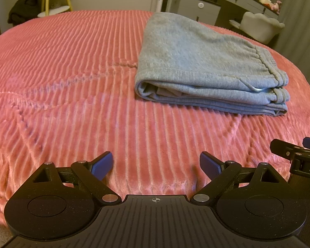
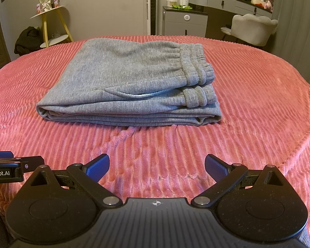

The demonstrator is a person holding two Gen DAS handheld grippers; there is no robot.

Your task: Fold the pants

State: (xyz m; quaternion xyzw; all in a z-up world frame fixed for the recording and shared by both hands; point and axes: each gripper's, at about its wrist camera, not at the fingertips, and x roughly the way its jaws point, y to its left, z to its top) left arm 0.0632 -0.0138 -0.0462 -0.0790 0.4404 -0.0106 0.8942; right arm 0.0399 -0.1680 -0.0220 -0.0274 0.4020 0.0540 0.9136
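— Where did we find the grey ribbed-knit sweatpants (image 2: 132, 82)?

— They lay folded into a thick, layered rectangle on the bed's pink ribbed plush blanket (image 2: 248, 103), straight ahead of our right hand-held gripper (image 2: 157, 166) and ahead and to the right of our left hand-held gripper (image 1: 156, 166). The elastic waistband and cuffs were stacked at the bundle's right end, the rounded fold at its left.

— And how did our grippers stand?

— Both were spread wide, blue pads (image 1: 102, 165) well apart, holding nothing, low over bare blanket near the bed's edge and clear of the pants. The two sat just beside each other; each showed at the edge of the other's view.

— Anything beyond the pants?

— A pale scalloped chair (image 2: 252, 29) stood past the bed, far right of us, and a yellow-legged side table (image 2: 51, 20) far left.
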